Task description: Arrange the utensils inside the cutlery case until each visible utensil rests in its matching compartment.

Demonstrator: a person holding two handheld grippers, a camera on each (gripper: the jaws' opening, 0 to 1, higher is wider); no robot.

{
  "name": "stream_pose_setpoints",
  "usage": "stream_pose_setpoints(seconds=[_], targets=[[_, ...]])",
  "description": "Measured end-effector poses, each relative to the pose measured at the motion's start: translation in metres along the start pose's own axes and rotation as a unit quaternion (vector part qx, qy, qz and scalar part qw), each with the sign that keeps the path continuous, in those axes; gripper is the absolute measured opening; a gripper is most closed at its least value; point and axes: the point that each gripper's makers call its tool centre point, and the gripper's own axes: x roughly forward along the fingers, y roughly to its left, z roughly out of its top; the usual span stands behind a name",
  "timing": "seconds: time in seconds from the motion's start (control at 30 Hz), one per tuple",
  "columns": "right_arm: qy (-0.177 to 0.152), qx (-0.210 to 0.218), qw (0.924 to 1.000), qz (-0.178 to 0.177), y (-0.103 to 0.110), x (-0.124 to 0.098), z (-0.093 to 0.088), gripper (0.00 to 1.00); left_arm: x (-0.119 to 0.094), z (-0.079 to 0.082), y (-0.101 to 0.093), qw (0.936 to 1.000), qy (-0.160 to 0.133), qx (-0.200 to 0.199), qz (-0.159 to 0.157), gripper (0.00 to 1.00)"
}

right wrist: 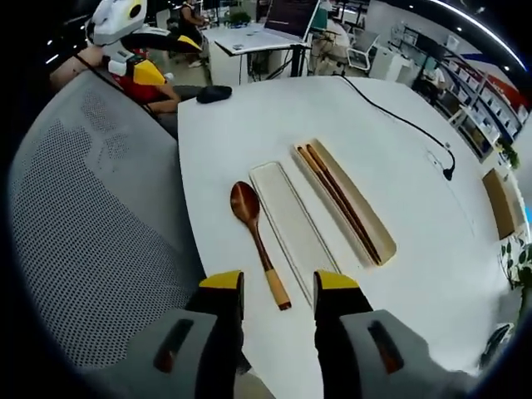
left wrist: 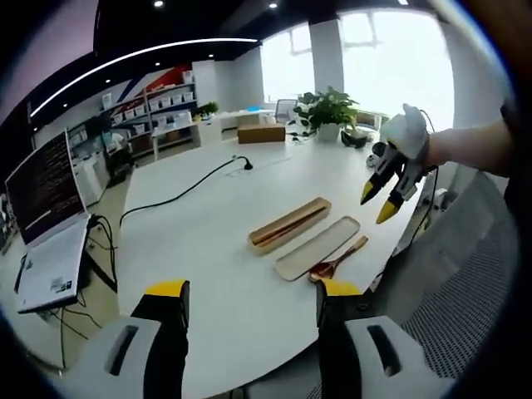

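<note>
a white bench (left wrist: 224, 208) carries a black cable (left wrist: 179, 195) that snakes across its top. at its far end stand a potted plant (left wrist: 328, 108) and a cardboard box (left wrist: 261, 133). a laptop (left wrist: 46, 212) sits open on a stand beside the bench. a grey mesh chair (right wrist: 91, 208) stands at the bench edge, with shelves (left wrist: 162, 112) along the far wall.

From my remote station I recorded a plain white worktop (right wrist: 249, 125). The spoon (right wrist: 256, 235) showed a dark reddish-brown bowl and a paler tan handle. The case base (right wrist: 376, 235) was light beige wood and held dark brown chopsticks (right wrist: 337, 199); the lid (right wrist: 293, 224) was off-white. Both my grippers, left (left wrist: 247, 292) and right (right wrist: 279, 284), had black fingers (right wrist: 224, 287) with yellow tips. The chair mesh (right wrist: 91, 216) was grey with a fine dotted pattern. A black cable (left wrist: 179, 195) crossed the white surface.
</note>
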Motion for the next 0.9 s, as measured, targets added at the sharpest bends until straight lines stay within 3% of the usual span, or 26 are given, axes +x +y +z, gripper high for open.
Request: stream_pose_setpoints(seconds=[0.47,0.9], targets=[[0.026,-0.011,0.9992,0.029,0.007,0.014,-0.005,0.31,0.0,0.0,-0.001,1.0,0.002,-0.002,-0.005,0.64],[0.079,-0.066,0.9922,0.07,0.016,0.047,-0.01,0.3,0.0,-0.001,0.0,1.0,0.004,-0.006,-0.002,0.64]])
